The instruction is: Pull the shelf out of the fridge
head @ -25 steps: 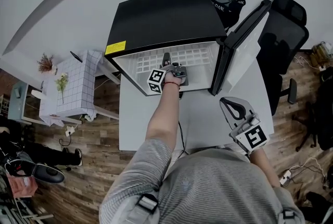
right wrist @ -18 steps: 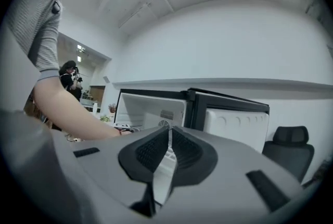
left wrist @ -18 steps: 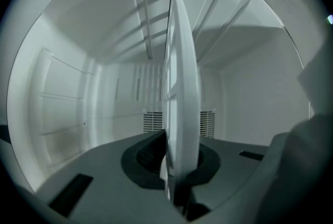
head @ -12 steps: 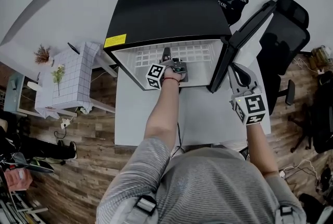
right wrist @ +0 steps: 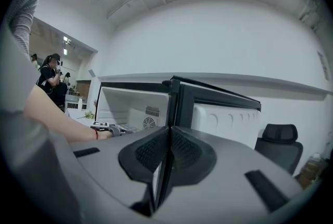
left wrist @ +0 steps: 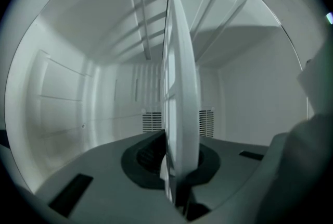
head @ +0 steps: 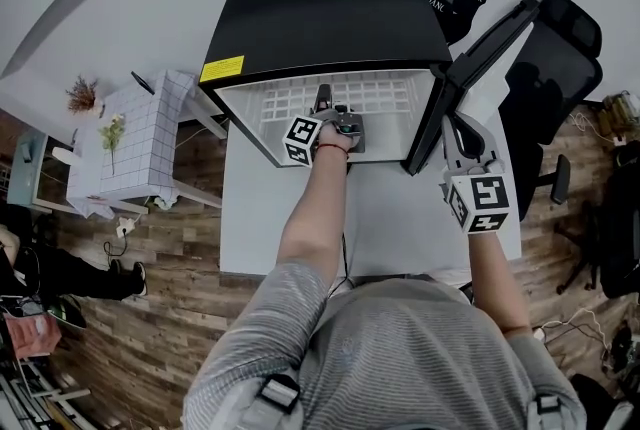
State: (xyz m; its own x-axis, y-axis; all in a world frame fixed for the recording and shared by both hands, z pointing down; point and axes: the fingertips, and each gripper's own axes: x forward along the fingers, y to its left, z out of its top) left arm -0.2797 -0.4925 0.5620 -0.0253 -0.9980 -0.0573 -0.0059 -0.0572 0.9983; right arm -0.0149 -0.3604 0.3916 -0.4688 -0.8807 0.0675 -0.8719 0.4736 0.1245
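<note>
Grey striped short-sleeved shirt (head: pixel 400 358); red wristband (head: pixel 331 151); left tool (head: pixel 321 98), right tool (head: pixel 452 128) grey, square-marker cubes.

Black fridge (head: pixel 320 13), white inside, on a pale grey surface (head: pixel 390 218)

The fridge top carries a yellow label (head: pixel 221 69) at its left corner, and the shelf (head: pixel 345 99) is a white grid. The dark grey left tongs (head: pixel 322 100) and right tongs (head: pixel 453 126) each bear black-and-white square markers. At lower centre is a grey, finely striped shirt (head: pixel 400 358); at far left, a brown plank floor (head: pixel 150 318) and a white checked cloth (head: pixel 135 153).
</note>
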